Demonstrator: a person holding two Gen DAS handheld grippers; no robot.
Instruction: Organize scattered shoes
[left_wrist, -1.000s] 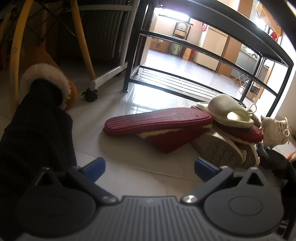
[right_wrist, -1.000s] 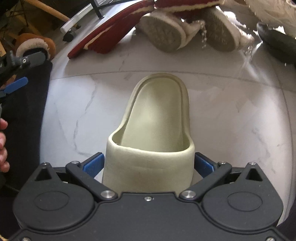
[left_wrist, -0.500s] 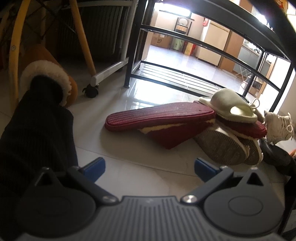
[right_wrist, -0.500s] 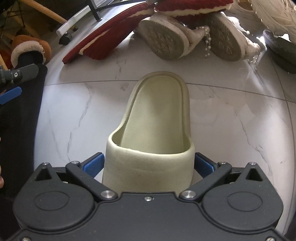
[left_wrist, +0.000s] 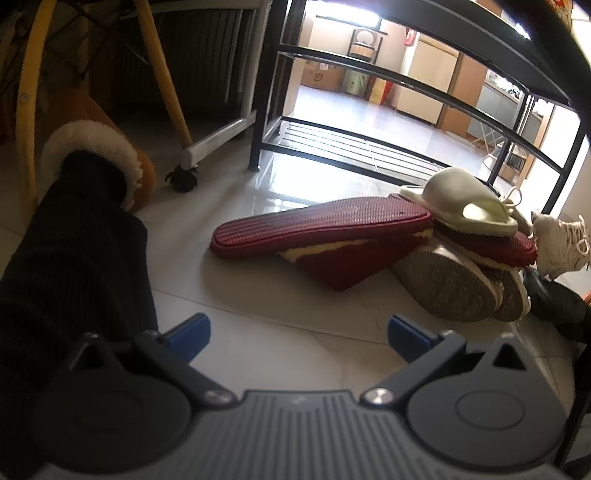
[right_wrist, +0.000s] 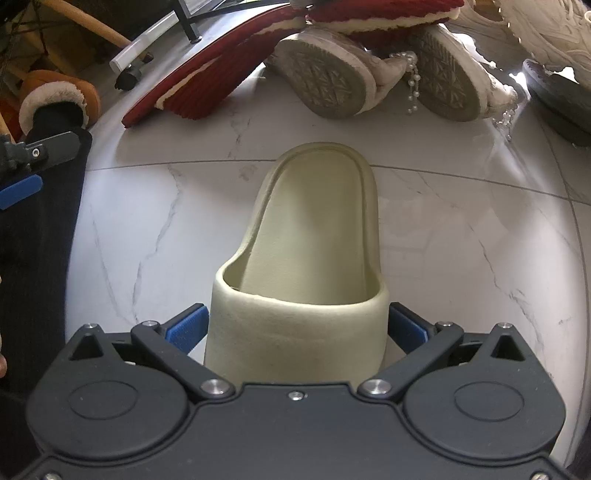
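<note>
On the far left of the left wrist view a black trouser leg (left_wrist: 70, 258) ends in a brown slipper with a white fleece cuff (left_wrist: 96, 147), beside yellow chair legs (left_wrist: 162, 70). The left gripper (left_wrist: 298, 334) hangs low over the pale tiled floor (left_wrist: 258, 295) with its blue-tipped fingers (left_wrist: 190, 332) spread wide and nothing between them. Ahead of it and to the right lies the shoe pile: a long red slipper (left_wrist: 317, 225) tipped on its side showing its ribbed sole, a cream slide (left_wrist: 461, 205) resting on top of the red ones, two grey-soled shoes (left_wrist: 447, 284) leaning under them, and a white sneaker (left_wrist: 561, 243) at the far right. A black metal shoe rack (left_wrist: 369, 147) stands just behind the pile.

In the right wrist view the left gripper's blue tip shows at the left edge. In the centre, the right gripper (right_wrist: 297, 326) clasps a second cream slide (right_wrist: 314, 251) by its strap end, one blue pad (right_wrist: 186, 326) pressed against each side, the heel pointing away toward the pile. I cannot tell whether the slide touches the marble tile under it. It sits well apart from the red slippers and the grey soles at the top of the view, with a dark sole at the far right edge (right_wrist: 557, 99)
</note>
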